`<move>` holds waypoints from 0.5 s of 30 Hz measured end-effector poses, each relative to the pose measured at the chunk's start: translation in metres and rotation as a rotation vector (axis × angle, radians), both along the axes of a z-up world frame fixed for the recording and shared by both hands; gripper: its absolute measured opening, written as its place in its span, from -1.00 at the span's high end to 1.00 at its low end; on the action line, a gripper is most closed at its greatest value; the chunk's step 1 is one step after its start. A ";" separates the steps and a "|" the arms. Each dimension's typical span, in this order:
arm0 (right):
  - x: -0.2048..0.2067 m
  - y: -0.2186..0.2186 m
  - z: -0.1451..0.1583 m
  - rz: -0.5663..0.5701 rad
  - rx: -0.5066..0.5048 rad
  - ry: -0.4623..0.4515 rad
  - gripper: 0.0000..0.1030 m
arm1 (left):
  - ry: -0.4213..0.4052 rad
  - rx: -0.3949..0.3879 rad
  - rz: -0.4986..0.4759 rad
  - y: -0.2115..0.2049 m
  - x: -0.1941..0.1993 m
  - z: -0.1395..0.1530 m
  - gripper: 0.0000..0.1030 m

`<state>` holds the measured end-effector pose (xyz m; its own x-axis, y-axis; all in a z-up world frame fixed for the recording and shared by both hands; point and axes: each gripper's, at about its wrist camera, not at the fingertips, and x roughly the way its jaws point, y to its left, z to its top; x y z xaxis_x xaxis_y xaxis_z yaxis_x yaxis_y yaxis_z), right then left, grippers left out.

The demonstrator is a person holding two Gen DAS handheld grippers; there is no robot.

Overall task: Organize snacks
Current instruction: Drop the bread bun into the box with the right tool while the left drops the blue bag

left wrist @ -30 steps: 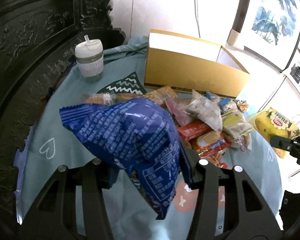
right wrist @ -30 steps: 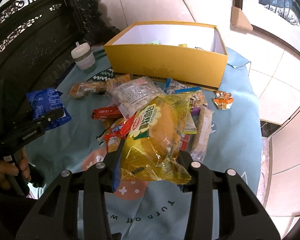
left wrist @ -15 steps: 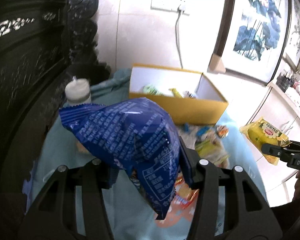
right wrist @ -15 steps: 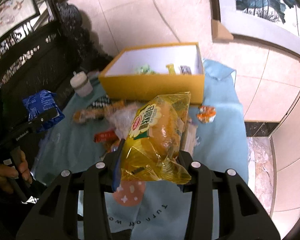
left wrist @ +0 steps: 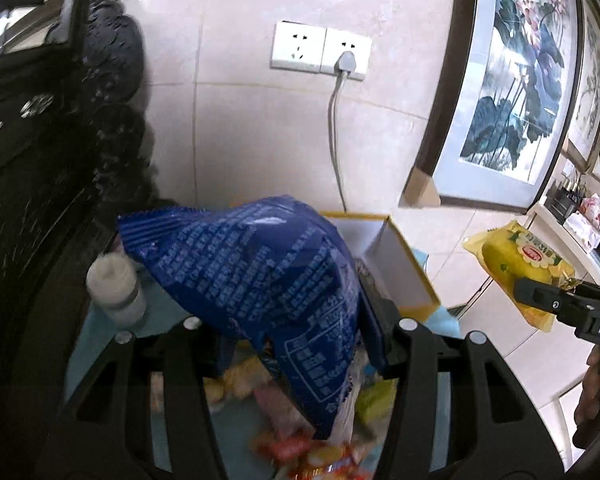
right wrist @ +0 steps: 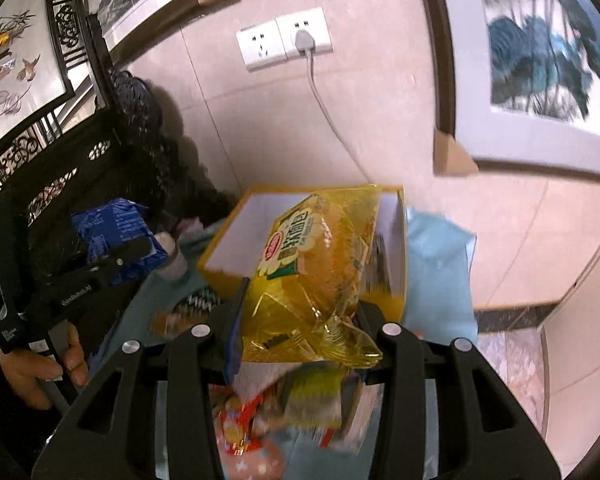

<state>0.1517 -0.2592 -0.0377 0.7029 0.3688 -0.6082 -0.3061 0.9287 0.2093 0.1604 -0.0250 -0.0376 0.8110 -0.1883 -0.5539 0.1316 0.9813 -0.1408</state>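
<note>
Two snack bags (left wrist: 268, 276) (right wrist: 316, 276), one per tongs (left wrist: 300, 340) (right wrist: 296, 332).

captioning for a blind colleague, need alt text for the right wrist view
The right gripper is shut on a yellow snack bag, held in front of an open yellow box. At left, the left gripper holds a blue bag.

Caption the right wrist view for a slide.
Right gripper holds a yellow snack bag raised before the open yellow box.
</note>
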 end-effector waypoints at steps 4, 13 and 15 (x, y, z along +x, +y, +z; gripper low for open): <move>0.035 0.005 0.019 0.008 -0.014 -0.028 0.17 | -0.021 0.013 -0.014 -0.013 0.039 0.018 -0.01; 0.127 0.024 0.047 0.017 0.004 -0.037 0.15 | -0.030 0.064 0.010 -0.027 0.130 0.042 -0.09; 0.155 0.029 0.039 -0.009 -0.032 0.012 -0.23 | 0.046 0.087 0.020 -0.029 0.157 0.027 -0.89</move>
